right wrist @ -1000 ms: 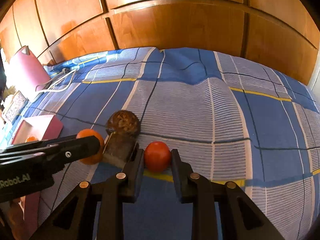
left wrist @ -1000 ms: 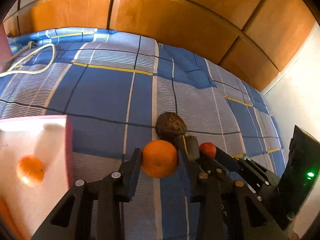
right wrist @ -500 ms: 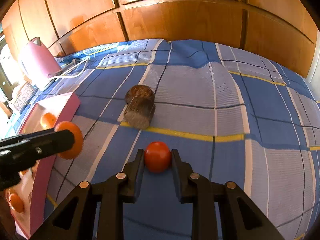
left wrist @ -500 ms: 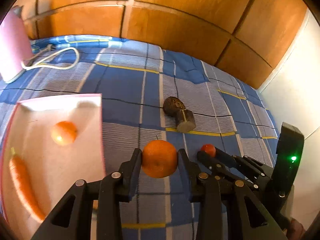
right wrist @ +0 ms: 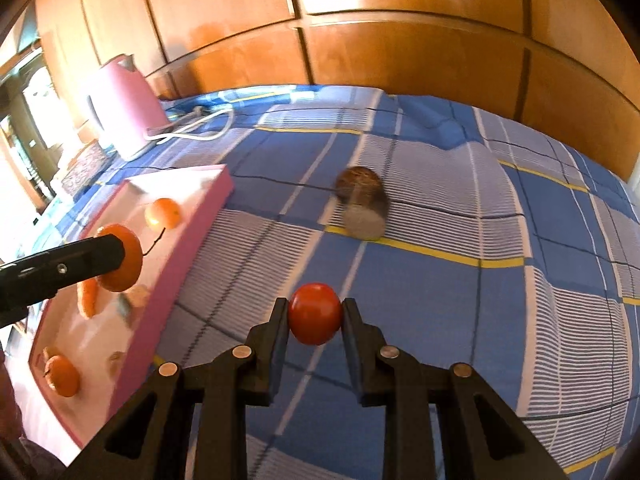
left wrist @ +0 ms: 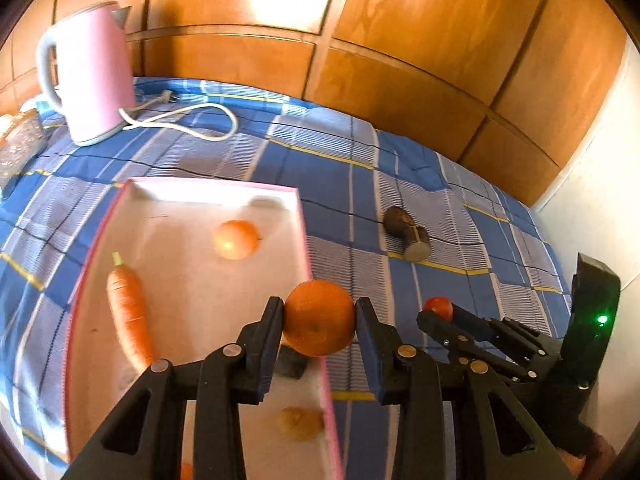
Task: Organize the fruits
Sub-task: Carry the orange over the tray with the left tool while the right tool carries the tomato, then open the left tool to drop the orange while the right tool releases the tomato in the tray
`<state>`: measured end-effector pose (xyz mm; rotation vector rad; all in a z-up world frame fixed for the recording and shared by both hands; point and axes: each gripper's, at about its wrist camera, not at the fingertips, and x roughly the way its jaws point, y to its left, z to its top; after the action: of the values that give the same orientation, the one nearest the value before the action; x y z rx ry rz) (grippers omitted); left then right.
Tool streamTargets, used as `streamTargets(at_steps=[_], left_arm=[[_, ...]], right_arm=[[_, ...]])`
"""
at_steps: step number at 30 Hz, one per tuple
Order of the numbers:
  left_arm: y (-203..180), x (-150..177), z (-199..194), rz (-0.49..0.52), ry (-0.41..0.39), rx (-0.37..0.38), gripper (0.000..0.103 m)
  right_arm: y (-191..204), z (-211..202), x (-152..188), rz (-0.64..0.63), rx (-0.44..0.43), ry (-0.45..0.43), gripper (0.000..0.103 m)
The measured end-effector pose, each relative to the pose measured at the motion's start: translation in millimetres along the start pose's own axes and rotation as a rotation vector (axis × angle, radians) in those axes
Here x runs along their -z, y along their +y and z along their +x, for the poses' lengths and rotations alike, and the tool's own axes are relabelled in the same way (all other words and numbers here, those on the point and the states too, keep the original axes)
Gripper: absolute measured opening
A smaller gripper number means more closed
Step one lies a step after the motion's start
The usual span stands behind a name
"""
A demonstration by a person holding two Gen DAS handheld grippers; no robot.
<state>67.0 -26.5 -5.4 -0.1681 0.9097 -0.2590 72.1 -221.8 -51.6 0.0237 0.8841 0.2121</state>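
Several items in tray: the pink tray (left wrist: 120, 216) already holds a carrot (left wrist: 128, 312) and oranges.
Left gripper (left wrist: 319, 322): clamped on an orange (left wrist: 318, 316) — above the tray's right rim.
Right gripper (right wrist: 315, 316): clamped on a tomato (right wrist: 314, 313), right of the tray.
Left: both drops — plus a brown fruit (right wrist: 362, 200) beyond the tray.

A pink electric kettle (left wrist: 94, 72) stood at the far left of the bed, near the wooden headboard panels (left wrist: 360, 40). Its white cord (left wrist: 188, 120) lay looped beside it on the blue checked bedsheet (left wrist: 340, 168), which had yellow and white lines and covered the whole bed. A white wall (left wrist: 600, 184) rose to the right. Something glassy (left wrist: 18, 140) sat left of the kettle, too blurred to identify.
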Motion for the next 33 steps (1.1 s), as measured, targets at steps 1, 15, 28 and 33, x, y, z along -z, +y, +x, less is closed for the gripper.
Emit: streamTargets(at_steps=[1, 15, 28, 33], left_arm=[[4.8, 1.9, -3.1, -0.006, -0.002, -0.004, 0.037], [66.3, 27.9, -25.4, -0.099, -0.012, -0.071, 0.037], [89.1, 45.5, -33.3, -0.159, -0.023, -0.116, 0.038], [93.1, 47.6, -36.2, -0.172, -0.037, -0.143, 0.039]], right_arm=[[5.3, -1.1, -0.5, -0.008, -0.011, -0.001, 0.026], [63.3, -7.4, -1.6, -0.07, -0.191, 0.029, 0.026], [123.0, 1.3, -29.4, -0.169, -0.288, 0.032, 0.026], [132.4, 11.1, -25.0, -0.169, -0.289, 0.055, 0.027]])
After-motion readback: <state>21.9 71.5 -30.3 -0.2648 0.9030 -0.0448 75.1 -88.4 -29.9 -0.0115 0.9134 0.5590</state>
